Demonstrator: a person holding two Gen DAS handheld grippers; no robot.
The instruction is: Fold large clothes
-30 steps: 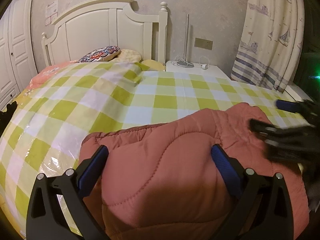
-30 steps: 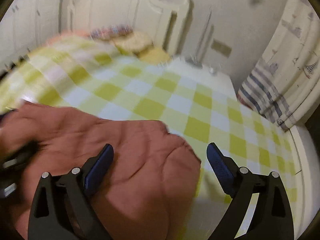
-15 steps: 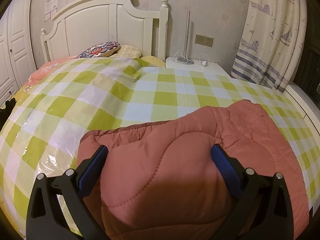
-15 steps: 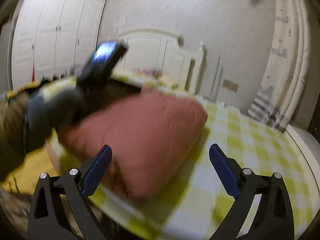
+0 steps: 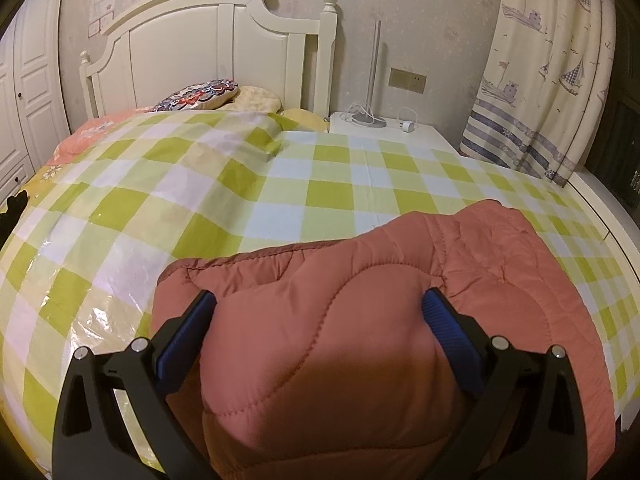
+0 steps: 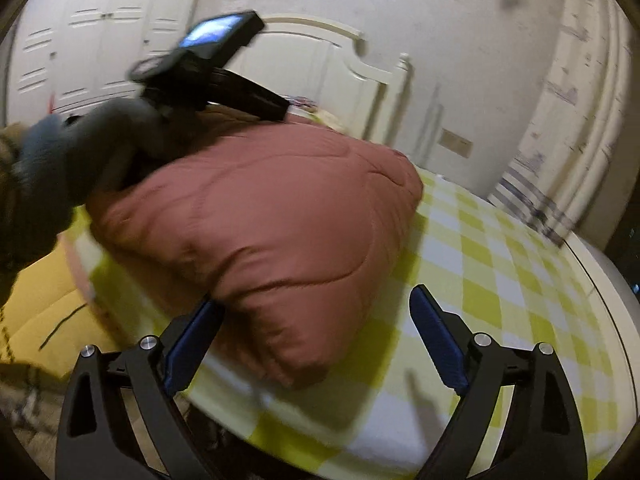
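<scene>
A salmon quilted coat (image 5: 340, 340) lies bundled on the green-and-white checked bed cover (image 5: 320, 196), near the bed's front edge. My left gripper (image 5: 318, 300) straddles its thick top, and the fabric bulges up between the blue pads, which press into it from both sides. In the right wrist view the coat (image 6: 280, 208) rises as a mound, with a gloved hand (image 6: 72, 152) on the left gripper at its far left. My right gripper (image 6: 316, 304) hovers by the coat's near corner. Its jaws are closing and the corner lies between them, the pads clear of it.
A white headboard (image 5: 208, 40) and a patterned pillow (image 5: 200, 94) are at the far end. A white nightstand (image 5: 388, 132) and a sailboat curtain (image 5: 548, 80) stand at the right. White wardrobe doors (image 6: 92, 40) are at the left. The bed's edge drops to a yellow mat (image 6: 36, 312).
The right gripper left the left wrist view and swung down to the coat's near corner, where it now sits closer and lower. The left gripper and the coat stayed put.
</scene>
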